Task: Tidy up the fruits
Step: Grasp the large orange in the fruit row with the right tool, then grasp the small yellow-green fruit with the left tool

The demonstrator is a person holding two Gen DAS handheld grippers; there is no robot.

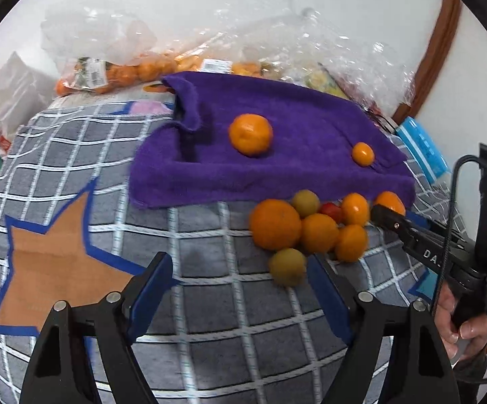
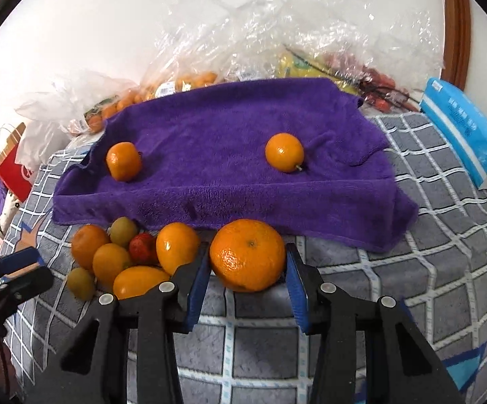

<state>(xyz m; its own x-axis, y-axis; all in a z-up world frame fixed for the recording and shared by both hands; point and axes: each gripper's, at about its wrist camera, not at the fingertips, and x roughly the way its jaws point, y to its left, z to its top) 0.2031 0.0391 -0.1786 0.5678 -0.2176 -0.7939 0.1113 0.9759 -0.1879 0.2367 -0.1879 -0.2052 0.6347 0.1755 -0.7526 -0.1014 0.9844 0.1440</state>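
A purple towel [image 1: 277, 155] [image 2: 230, 155] lies on the checked cloth. A mandarin [image 1: 250, 133] [image 2: 123, 161] and a small kumquat [image 1: 363, 154] [image 2: 284, 152] rest on it. In front of the towel is a pile of oranges, green fruits and a red one [image 1: 310, 225] [image 2: 122, 259]. My right gripper [image 2: 247, 271] stands with a finger on each side of a large mandarin [image 2: 247, 255] at the pile's right end; whether it grips it I cannot tell. In the left wrist view it [image 1: 388, 215] hides most of that fruit. My left gripper [image 1: 240, 289] is open and empty, a green fruit [image 1: 288, 266] just past its right finger.
Clear plastic bags of oranges and other produce [image 1: 119, 74] [image 2: 277, 54] lie behind the towel against the wall. A blue tissue pack [image 2: 462, 131] [image 1: 421, 148] sits at the right. A red paper bag [image 2: 14, 165] stands at the far left. An orange star patch [image 1: 58, 252] marks the cloth.
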